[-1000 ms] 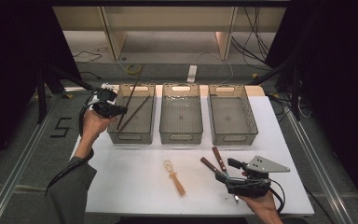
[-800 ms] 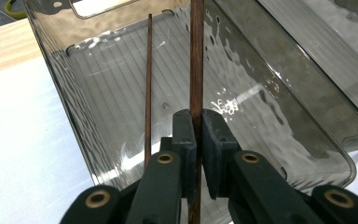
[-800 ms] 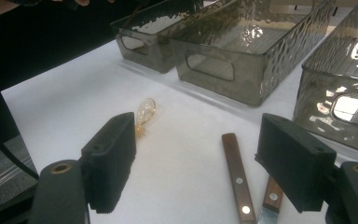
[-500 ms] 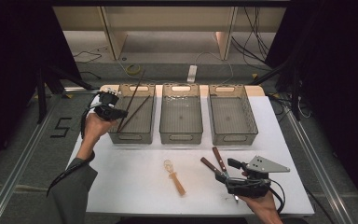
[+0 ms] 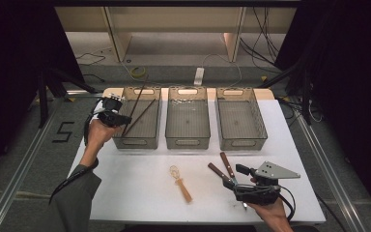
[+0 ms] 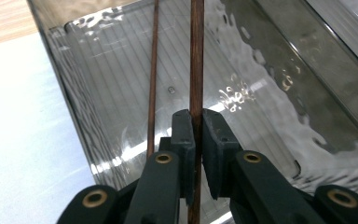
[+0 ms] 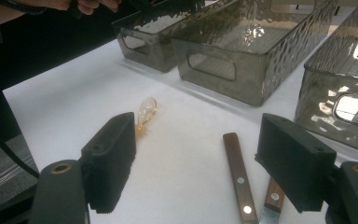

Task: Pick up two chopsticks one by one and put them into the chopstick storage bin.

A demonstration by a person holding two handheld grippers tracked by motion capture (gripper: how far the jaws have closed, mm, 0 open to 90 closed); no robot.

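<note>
The white counter carries three smoked-plastic bins in a row along its far side: the left bin, the middle bin and the right bin. Nearer the person lie two wooden-handled knives, side by side, and a small amber spoon, well apart from them. The left gripper is over the left bin, clenched on one chopstick that runs straight between its pads; a second chopstick leans inside the same bin just beside it. The right gripper hangs released above the counter, jaws wide, with the knife handles below and between them. The risk I judge likeliest: the thin round stick is pinched at one spot, so it could swivel or slide in the pads, knock the bin wall or the other stick, and end up outside the bin. On the right, a flat handle could skid away if only one pad catches it.
</note>
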